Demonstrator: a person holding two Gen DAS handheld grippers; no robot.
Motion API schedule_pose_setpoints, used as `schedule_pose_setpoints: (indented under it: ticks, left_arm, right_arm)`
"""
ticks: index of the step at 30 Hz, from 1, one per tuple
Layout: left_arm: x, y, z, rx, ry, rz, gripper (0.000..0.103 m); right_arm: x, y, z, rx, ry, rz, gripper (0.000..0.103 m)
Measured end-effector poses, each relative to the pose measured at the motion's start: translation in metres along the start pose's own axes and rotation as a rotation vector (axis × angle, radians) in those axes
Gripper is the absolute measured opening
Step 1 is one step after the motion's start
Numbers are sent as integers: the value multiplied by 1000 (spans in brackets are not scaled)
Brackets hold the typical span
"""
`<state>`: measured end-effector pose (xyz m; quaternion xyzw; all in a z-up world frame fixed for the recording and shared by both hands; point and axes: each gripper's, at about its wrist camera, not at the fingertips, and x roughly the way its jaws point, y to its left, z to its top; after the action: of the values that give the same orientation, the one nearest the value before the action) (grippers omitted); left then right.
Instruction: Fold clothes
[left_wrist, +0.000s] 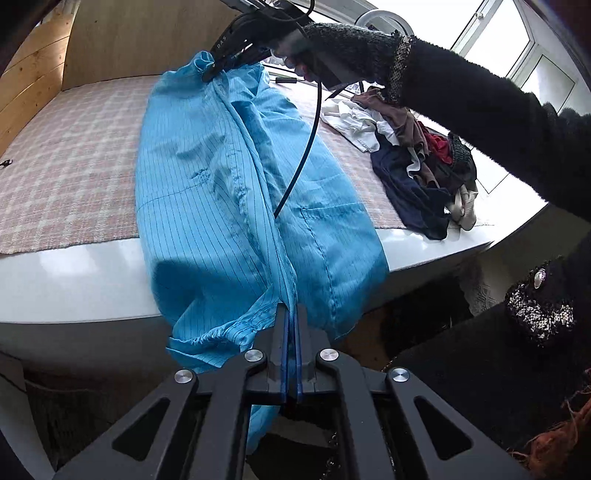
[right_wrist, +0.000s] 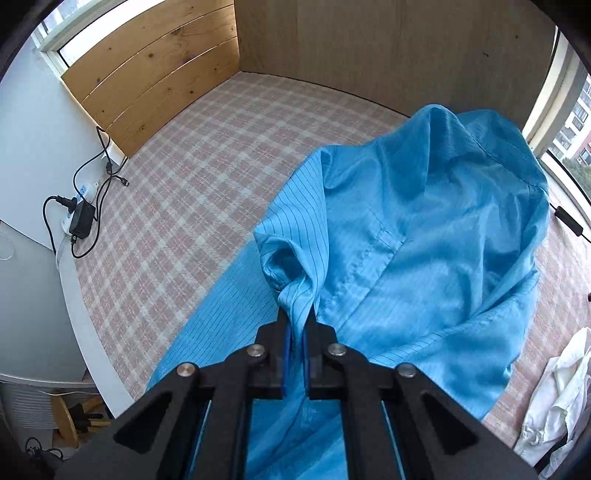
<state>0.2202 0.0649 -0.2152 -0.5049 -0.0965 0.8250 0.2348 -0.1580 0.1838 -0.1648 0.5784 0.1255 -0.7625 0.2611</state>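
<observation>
While both grippers' jaws clamp the blue garment (left_wrist: 207, 184) stretched over the plaid-covered table (left_wrist: 74, 166), a clothes pile (left_wrist: 417, 162) lies beside it.

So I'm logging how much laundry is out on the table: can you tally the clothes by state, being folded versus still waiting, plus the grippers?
Blue striped garment, held stretched by both grippers: 1
Pile of unfolded clothes, separate items too tangled to count: 1
Grippers, left gripper and right gripper, both clamped on the blue fabric: 2
Total: 4
</observation>
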Motion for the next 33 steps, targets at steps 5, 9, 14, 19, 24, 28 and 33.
schedule_pose_setpoints:
  ticks: [5, 9, 14, 19, 24, 28, 33]
  left_arm:
    - [3, -16, -36, -123, 13, 13, 3]
    - [-31, 26, -78, -324, -20, 157, 8]
    - [-30, 72, -77, -396, -58, 189, 15]
    - [-14, 109, -61, -541, -65, 48, 20]
    - [0, 105, -101, -574, 48, 116, 20]
    - [18, 88, -159, -619, 196, 148, 14]
    - [-7, 74, -194, -708, 181, 173, 14]
  right_arm:
    - [-4, -36, -23, 34, -4, -10, 33]
    - [-31, -37, -24, 29, -68, 27, 41]
    - [-65, -10, -50, -12, -113, 150, 41]
    - [-99, 32, -120, -112, -52, 264, 41]
    - [-74, 65, -231, -310, 175, 206, 41]
    - [-74, 59, -275, -314, 231, 289, 41]
    - [-152, 48, -264, -336, 2, 382, 41]
